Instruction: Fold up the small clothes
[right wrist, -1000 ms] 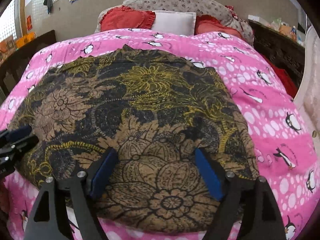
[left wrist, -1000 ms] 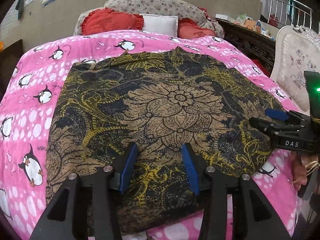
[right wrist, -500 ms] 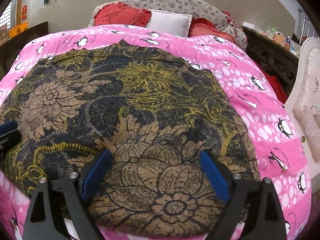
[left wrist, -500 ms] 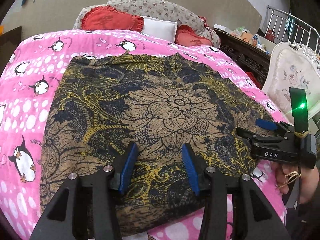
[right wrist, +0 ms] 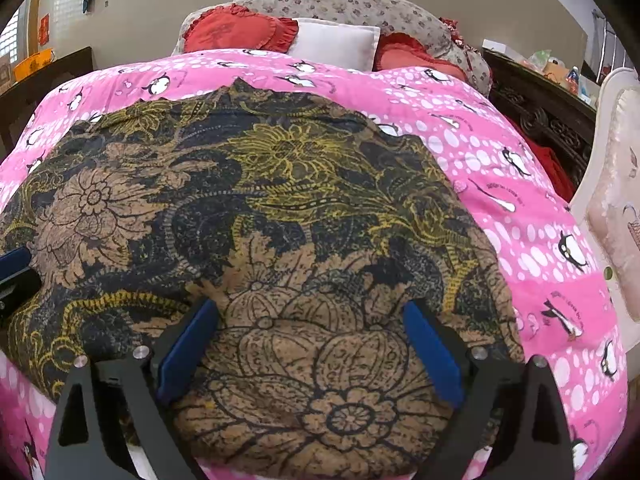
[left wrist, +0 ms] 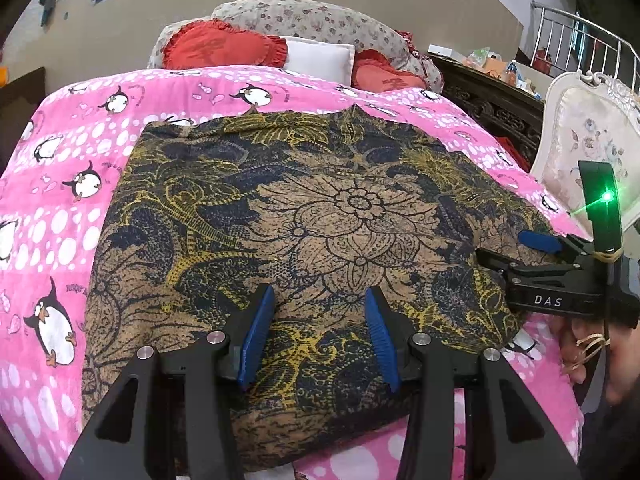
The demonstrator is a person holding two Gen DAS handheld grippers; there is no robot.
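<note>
Blue-padded jaws of the left gripper point(left wrist: 320, 334) and right gripper point(right wrist: 310, 350) stand apart, each over the near edge of the dark floral garment point(left wrist: 312, 232), gripping nothing. Garment lies spread flat on the pink penguin quilt point(left wrist: 60, 184); pillows point(right wrist: 336, 46) beyond.

Only clearly legible text: "DAS" in white capitals on the black body of the right gripper point(left wrist: 520, 248), seen from the left wrist view. Red heart cushion point(left wrist: 224, 46) beside the white pillow point(left wrist: 320, 58) carries a darker red character, not readable. Wall papers and small print by the quilt's penguins: too small to read.
</note>
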